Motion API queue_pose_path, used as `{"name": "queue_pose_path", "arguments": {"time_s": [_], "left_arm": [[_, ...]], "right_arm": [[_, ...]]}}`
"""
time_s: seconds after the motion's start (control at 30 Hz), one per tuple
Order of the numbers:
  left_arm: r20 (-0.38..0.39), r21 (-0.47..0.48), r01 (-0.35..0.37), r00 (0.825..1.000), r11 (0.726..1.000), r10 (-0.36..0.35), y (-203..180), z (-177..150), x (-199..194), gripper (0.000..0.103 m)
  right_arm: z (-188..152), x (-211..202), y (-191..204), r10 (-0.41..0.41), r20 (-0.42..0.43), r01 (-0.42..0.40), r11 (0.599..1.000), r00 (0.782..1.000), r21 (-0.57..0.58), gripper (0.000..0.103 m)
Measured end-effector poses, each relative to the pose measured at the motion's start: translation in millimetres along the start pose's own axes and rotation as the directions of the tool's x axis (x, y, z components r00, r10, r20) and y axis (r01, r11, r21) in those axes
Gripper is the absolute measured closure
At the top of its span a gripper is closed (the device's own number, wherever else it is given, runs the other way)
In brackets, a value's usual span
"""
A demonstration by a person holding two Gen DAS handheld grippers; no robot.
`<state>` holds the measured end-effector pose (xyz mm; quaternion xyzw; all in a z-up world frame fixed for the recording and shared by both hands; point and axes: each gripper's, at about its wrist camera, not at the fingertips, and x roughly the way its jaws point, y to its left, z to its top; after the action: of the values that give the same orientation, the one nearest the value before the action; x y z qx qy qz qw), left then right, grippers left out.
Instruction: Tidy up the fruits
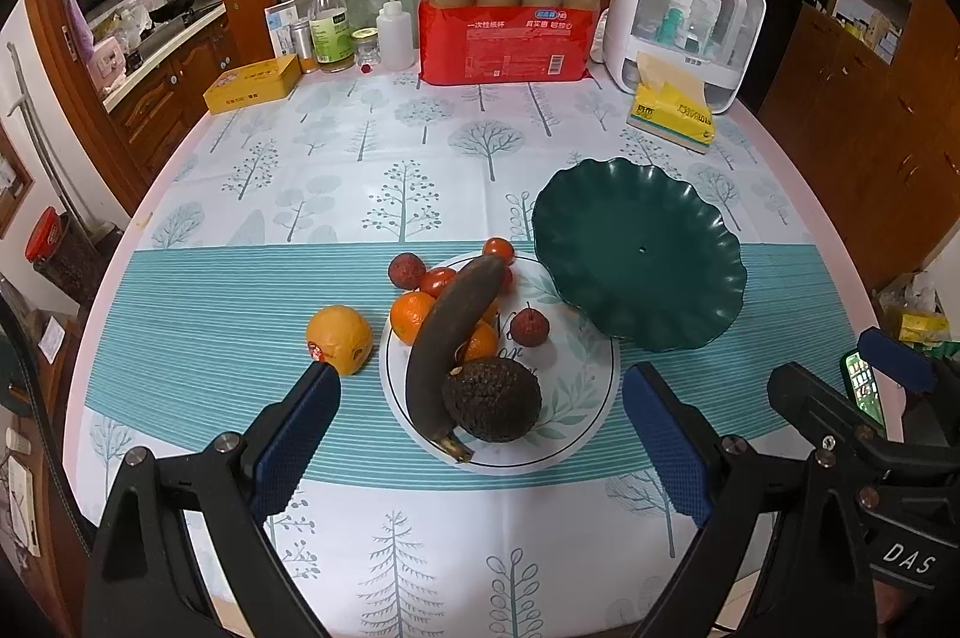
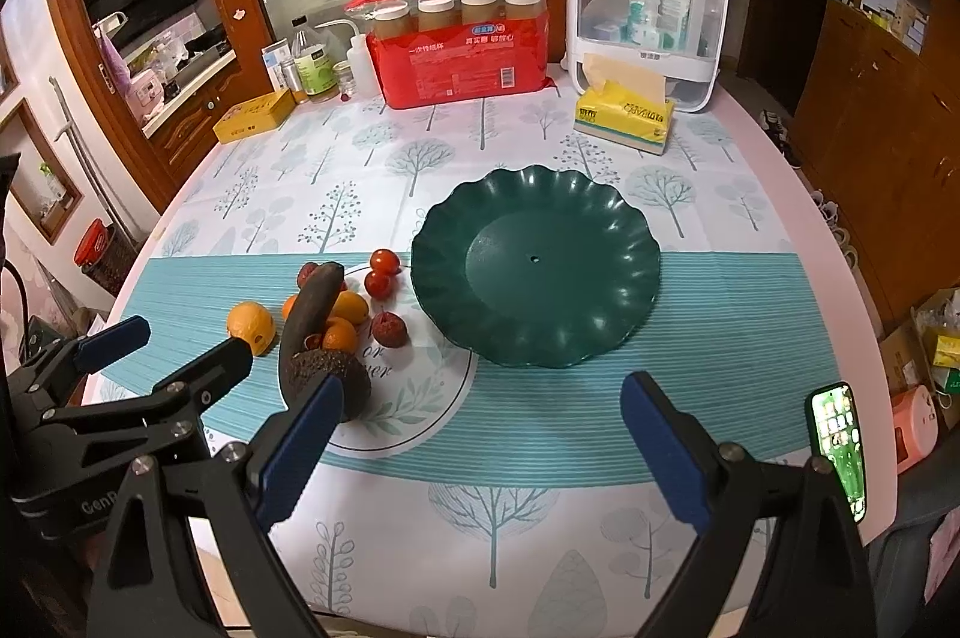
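Observation:
A white leaf-print plate (image 1: 576, 398) holds a blackened banana (image 1: 456, 332), a dark avocado (image 1: 492, 401), mandarins (image 1: 411, 314), cherry tomatoes (image 1: 499, 248) and lychees (image 1: 531, 326). One orange (image 1: 339, 338) lies on the cloth to its left. An empty dark green scalloped dish (image 2: 534, 266) stands to the plate's right. My left gripper (image 1: 480, 380) hovers open in front of the fruit plate, holding nothing. Beside it, my right gripper (image 2: 483, 386) is open and empty, nearer than the green dish.
Along the far edge of the table stand a red pack of paper cups (image 1: 504, 38), bottles (image 1: 329, 32), a yellow tin (image 1: 252, 83), a tissue box (image 1: 672, 110) and a white storage case (image 1: 690, 20). A lit phone (image 2: 837, 446) sits at the near right edge.

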<state>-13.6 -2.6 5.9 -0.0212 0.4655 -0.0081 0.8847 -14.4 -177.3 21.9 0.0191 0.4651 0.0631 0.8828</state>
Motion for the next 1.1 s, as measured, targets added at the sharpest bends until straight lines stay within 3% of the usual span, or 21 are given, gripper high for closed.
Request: {"name": "queue_pose_path", "arguments": {"time_s": [0.5,0.77,1.1], "left_arm": [[0.016,0.021,-0.013,1.0,1.0,0.013,7.5,10.2,-7.5,0.009],[0.025,0.046,-0.017,1.0,0.999,0.016,32.0,25.6,-10.8,0.008],[-0.018,0.058,0.023,1.0,0.998,-0.022,78.9,35.6,6.2,0.008]], "right_arm": [[7.9,-7.2,9.8,-0.051,-0.005,0.051,0.999,0.999,-0.019,0.008],[14.4,-9.5,38.5,-0.097,-0.025,0.096,0.994,0.995,-0.042,0.008],[16.0,7.4,77.9,-0.066,-0.04,0.065,0.998,0.997,-0.015,0.008]]}}
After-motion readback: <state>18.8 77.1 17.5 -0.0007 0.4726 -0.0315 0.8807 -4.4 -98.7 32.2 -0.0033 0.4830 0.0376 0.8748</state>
